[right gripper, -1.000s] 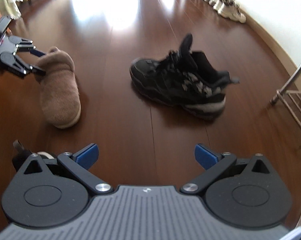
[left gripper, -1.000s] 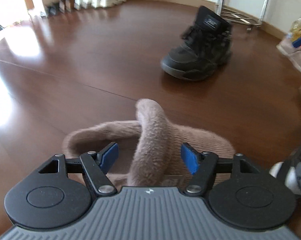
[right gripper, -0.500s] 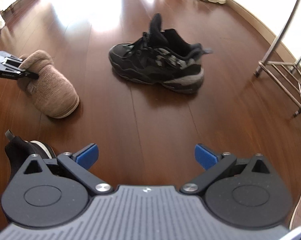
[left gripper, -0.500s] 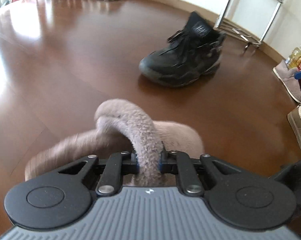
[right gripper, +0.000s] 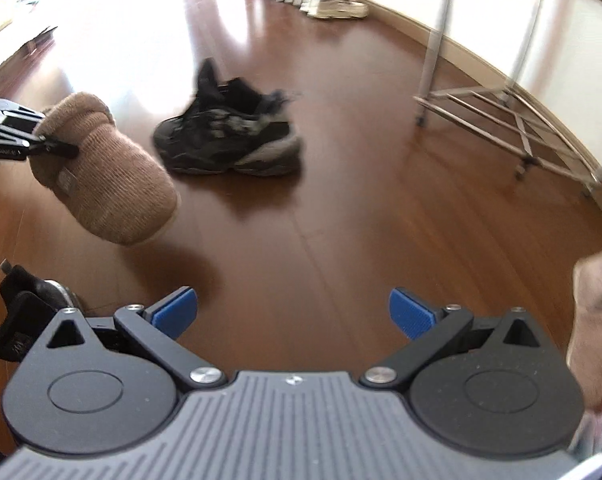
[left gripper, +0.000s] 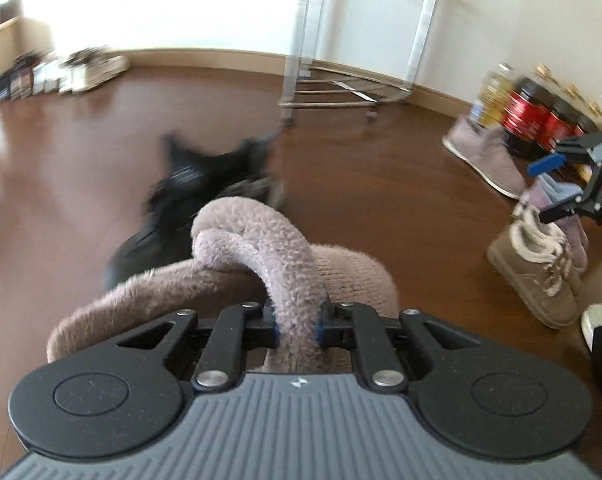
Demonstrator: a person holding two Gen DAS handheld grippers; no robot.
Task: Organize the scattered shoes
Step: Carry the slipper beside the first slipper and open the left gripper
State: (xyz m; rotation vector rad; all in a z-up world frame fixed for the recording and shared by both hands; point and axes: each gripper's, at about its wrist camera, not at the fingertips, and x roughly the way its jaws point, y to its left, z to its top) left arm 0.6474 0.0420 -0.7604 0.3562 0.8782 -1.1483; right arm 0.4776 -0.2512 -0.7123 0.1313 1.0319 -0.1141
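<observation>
One slipper (left gripper: 261, 248) clamped in left tongs (left gripper: 297, 326).

Both wrist views face the black sneaker (left gripper: 189, 208) (right gripper: 229, 136) from low down.

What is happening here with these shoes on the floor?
A person is tidying scattered shoes with two handheld tools. The left tool is shut on the fuzzy collar of a brown slipper, which appears lifted off the wooden floor. The right tool is open and empty. A black sneaker lies on the floor, untouched.
</observation>
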